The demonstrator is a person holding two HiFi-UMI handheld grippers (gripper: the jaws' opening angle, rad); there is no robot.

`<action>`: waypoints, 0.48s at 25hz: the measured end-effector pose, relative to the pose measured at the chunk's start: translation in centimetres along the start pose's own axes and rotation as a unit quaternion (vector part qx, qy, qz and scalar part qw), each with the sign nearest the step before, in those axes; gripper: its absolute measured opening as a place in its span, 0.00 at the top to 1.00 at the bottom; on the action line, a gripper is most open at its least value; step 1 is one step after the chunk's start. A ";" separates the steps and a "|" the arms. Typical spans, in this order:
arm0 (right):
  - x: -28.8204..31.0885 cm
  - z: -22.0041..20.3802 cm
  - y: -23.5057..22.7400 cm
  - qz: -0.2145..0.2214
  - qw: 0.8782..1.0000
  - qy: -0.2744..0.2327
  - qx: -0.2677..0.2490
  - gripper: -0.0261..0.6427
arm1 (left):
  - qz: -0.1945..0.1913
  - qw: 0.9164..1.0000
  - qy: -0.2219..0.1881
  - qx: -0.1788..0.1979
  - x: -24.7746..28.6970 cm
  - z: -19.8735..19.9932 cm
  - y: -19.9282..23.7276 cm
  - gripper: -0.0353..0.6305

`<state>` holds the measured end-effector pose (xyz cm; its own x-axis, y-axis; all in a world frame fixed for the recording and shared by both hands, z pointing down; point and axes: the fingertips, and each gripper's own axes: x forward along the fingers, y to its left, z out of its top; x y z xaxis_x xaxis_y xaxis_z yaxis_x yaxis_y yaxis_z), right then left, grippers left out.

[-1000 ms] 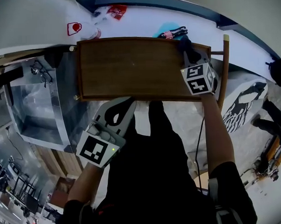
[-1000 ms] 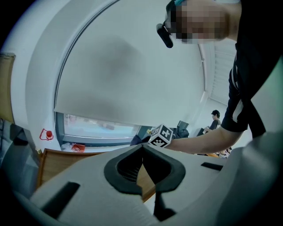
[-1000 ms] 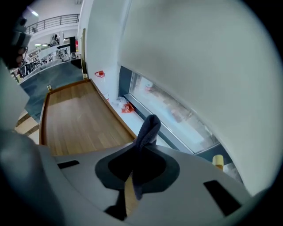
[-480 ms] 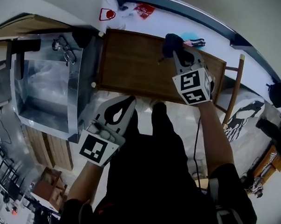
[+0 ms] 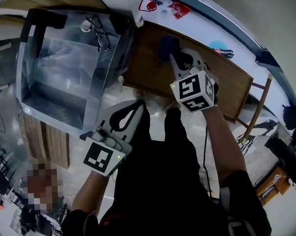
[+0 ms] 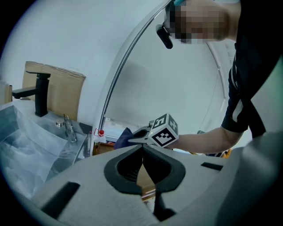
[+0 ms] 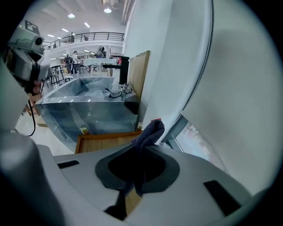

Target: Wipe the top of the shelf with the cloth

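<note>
well, the left gripper [image 6: 142, 152] has its jaws together on nothing, held back from the brown shelf top [image 5: 228, 80]. the right gripper [image 5: 176, 57] is clamped on the dark cloth [image 5: 166, 45], which sits at the top's left end. the cloth looks soft and light, best held by a bunched fold. the top looks flat and smooth, with a metal sink [image 5: 105, 78] beside it.

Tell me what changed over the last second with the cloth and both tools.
The right tool, shut on the cloth, swept it along the top of the shelf from the right end toward the left end, nearer the sink. Nothing was picked up or released. The left tool stayed shut and empty, held short of the shelf.
</note>
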<state>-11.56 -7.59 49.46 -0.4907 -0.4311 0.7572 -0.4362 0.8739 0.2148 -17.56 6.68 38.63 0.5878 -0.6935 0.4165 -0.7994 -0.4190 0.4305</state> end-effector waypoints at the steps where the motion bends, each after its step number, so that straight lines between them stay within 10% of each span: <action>1: 0.5 0.5 0.7 0.006 1.000 -0.001 -0.003 0.92 | 0.003 1.000 -0.001 -0.002 -0.4 -0.1 0.4 0.92; 12: 8.1 0.4 8.0 0.073 0.997 0.034 -0.012 0.92 | 0.020 1.000 0.005 -0.020 -2.9 -1.6 3.7 0.92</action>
<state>-19.35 -4.20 57.11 -0.4944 -0.2837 0.8216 -0.3448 0.9317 0.1142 -22.01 8.10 40.25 0.5566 -0.7037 0.4416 -0.8169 -0.3668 0.4452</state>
